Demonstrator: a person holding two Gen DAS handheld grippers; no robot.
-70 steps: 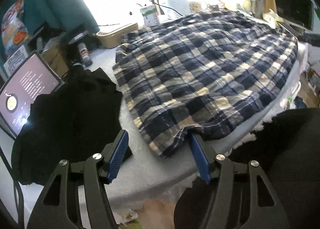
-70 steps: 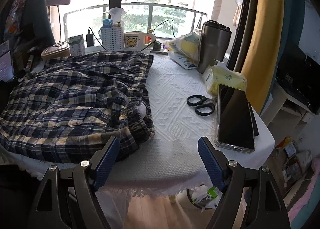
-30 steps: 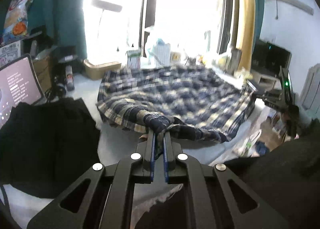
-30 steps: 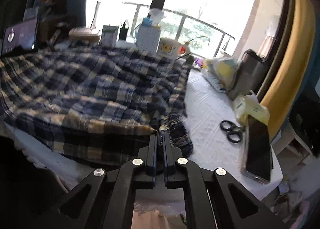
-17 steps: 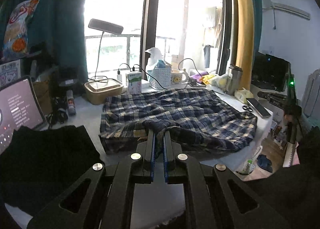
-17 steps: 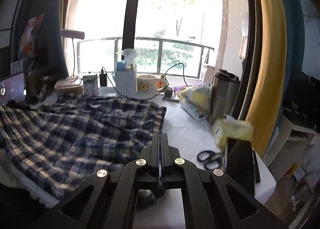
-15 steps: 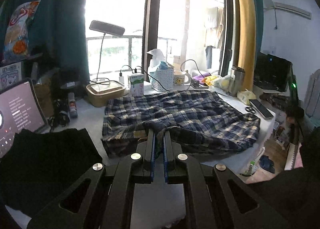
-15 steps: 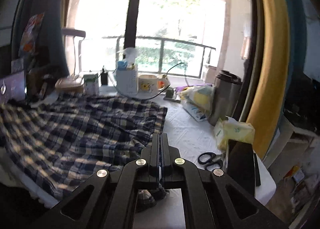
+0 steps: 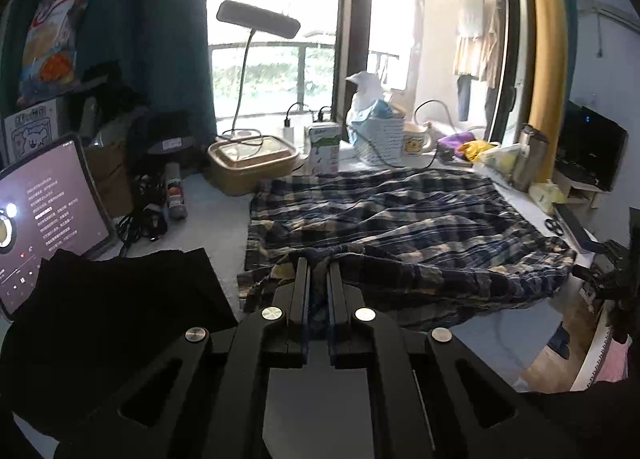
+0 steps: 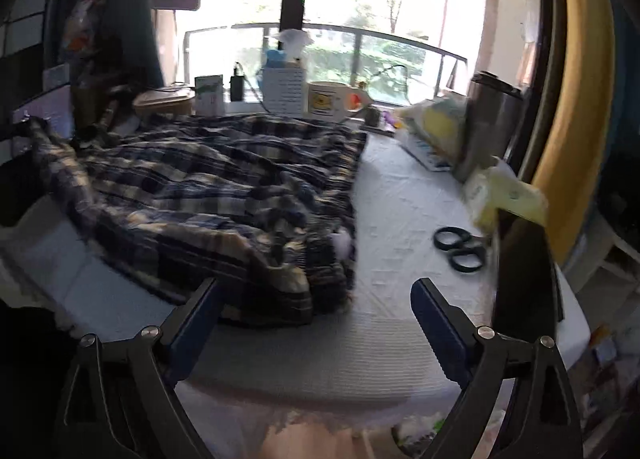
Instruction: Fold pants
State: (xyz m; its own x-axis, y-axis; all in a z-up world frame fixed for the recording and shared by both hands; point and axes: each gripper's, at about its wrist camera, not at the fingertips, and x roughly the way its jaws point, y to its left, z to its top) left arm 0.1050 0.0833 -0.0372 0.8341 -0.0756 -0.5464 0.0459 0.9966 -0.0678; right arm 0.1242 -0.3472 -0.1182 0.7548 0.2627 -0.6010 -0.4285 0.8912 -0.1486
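Observation:
Blue and cream plaid pants (image 9: 400,227) lie spread over the white-covered table (image 10: 400,195). My left gripper (image 9: 318,271) is shut on a bunched near corner of the pants and holds it lifted above the table. In the right wrist view the pants (image 10: 208,179) lie rumpled, their near right corner dropped on the cloth. My right gripper (image 10: 316,291) is opening, its jaws wide apart just in front of that corner, with nothing pressed between the blue pads (image 10: 432,315).
A black garment (image 9: 112,319) and a lit tablet (image 9: 44,215) sit at the left. Scissors (image 10: 460,247), a phone (image 10: 524,267), a yellow tissue pack (image 10: 504,195) and a steel flask (image 10: 488,123) stand at the right. A lamp, box, carton, basket and mug line the window side.
My right gripper has let go of the pants corner and its jaws have swung wide. My left gripper, still clamped on the fabric, has drawn its corner back and slightly up.

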